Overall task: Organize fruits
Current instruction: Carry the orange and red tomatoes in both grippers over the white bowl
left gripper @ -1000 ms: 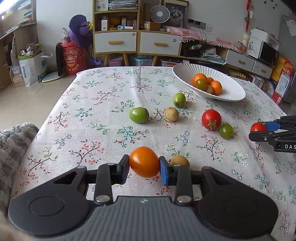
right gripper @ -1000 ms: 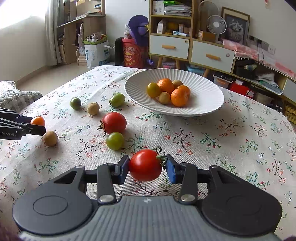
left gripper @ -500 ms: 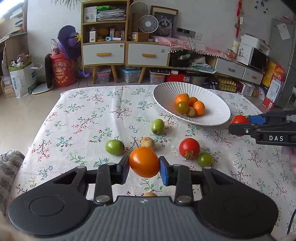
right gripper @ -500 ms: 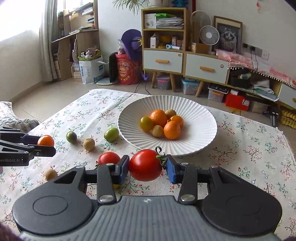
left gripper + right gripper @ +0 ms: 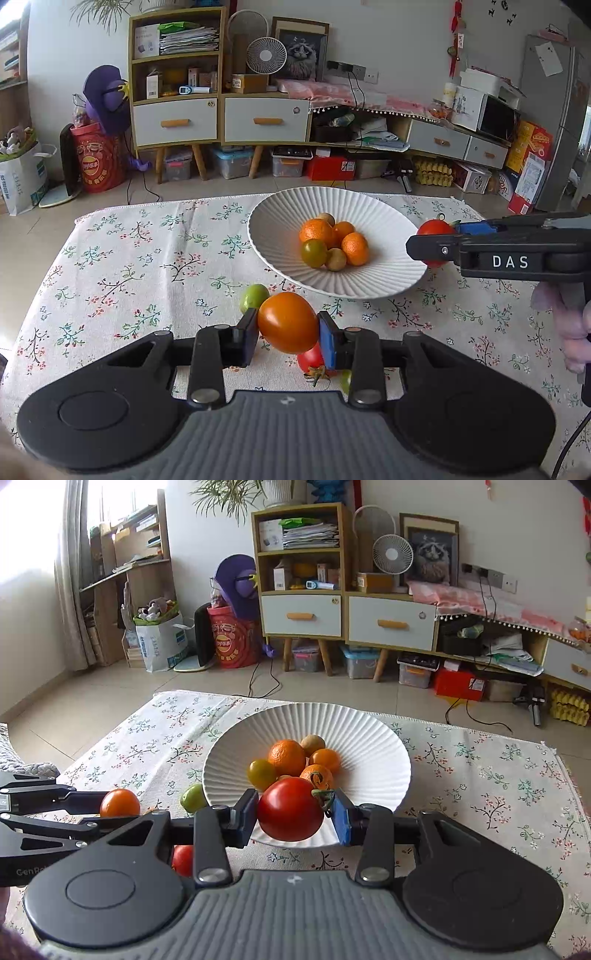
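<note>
My left gripper is shut on an orange tomato and holds it in the air, near the front left rim of the white ribbed bowl. My right gripper is shut on a red tomato over the bowl's near rim. The bowl holds several oranges and small fruits. In the left wrist view the right gripper shows at the bowl's right rim with the red tomato. In the right wrist view the left gripper shows at left with the orange tomato.
On the floral tablecloth lie a green fruit, a red tomato and a small green fruit, partly hidden under my left gripper. Cabinets and clutter stand beyond the table's far edge. A grey cushion is at left.
Both grippers have risen and moved forward toward the bowl with their tomatoes. The bowl now sits closer in both views. The loose fruits have slid down under the grippers.
</note>
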`<action>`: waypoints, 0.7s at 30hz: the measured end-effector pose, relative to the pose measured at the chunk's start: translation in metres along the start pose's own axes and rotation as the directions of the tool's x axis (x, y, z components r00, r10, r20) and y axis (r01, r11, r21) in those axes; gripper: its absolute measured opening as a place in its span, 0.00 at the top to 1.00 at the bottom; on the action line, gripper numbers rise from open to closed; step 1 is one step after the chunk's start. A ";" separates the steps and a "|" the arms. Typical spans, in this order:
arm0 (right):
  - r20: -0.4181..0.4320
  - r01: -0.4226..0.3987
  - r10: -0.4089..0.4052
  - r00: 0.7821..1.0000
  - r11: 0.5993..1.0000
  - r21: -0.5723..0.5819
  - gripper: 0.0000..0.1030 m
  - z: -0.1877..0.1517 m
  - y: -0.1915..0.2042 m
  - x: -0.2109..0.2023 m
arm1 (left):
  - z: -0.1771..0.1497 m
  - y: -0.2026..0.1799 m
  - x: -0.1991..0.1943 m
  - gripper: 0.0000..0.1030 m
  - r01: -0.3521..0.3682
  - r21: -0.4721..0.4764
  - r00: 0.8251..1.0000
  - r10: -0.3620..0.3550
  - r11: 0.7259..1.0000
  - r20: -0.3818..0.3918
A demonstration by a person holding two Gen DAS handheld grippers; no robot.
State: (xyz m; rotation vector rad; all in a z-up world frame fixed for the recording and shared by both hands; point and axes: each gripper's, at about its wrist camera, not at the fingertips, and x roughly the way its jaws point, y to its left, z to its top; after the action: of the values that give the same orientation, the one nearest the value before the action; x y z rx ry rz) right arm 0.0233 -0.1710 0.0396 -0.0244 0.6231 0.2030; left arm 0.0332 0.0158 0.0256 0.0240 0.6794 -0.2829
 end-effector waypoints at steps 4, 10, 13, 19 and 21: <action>0.000 0.005 -0.005 1.000 1.000 0.015 0.63 0.004 -0.008 0.004 | 0.006 -0.008 0.010 0.70 0.008 -0.007 1.000 -0.008 1.000 -0.004; -0.018 0.012 -0.012 1.000 0.999 0.031 0.63 0.005 -0.016 0.011 | 0.018 -0.021 0.027 0.70 0.012 0.022 1.000 -0.012 1.000 0.016; -0.025 0.018 -0.018 1.000 1.000 0.022 0.63 0.005 -0.020 0.015 | 0.023 -0.027 0.035 0.70 0.021 0.041 0.999 -0.022 0.999 0.028; -0.059 0.005 -0.002 0.998 0.999 0.049 0.63 0.007 -0.033 0.027 | 0.025 -0.036 0.052 0.70 0.046 0.060 0.999 -0.047 0.997 0.014; -0.071 0.007 -0.003 0.997 0.998 0.060 0.63 0.007 -0.036 0.032 | 0.024 -0.036 0.057 0.70 0.049 0.054 0.999 -0.049 0.997 -0.006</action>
State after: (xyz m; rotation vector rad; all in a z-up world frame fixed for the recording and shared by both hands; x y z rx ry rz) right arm 0.0598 -0.2002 0.0250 0.0251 0.6998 0.1792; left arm 0.0809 -0.0363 0.0111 0.0602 0.6774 -0.3485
